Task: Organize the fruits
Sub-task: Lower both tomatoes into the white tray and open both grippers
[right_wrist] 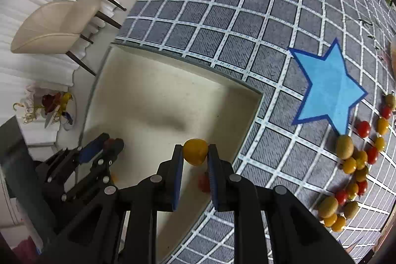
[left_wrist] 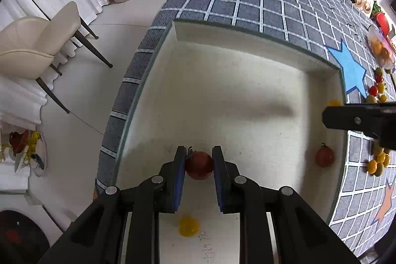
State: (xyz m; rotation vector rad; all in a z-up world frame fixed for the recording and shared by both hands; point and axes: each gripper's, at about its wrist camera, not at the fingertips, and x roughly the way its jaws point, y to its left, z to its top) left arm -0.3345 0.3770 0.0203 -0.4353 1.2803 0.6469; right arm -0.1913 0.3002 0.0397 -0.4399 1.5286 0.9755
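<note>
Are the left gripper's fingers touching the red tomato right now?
Touching. The left wrist view shows both blue fingers pressed against the red tomato with no gap.

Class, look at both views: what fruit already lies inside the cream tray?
Inside the cream tray lie a red tomato and a yellow tomato. Whatever sits beneath the left hand-held gripper and its arms is covered.

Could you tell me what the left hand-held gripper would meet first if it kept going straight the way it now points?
The left hand-held gripper, shut on a red tomato, points steeply down into the cream tray. It would most likely meet the bare tray floor first; the yellow tomato lies nearer the camera, though depth is unclear.
</note>
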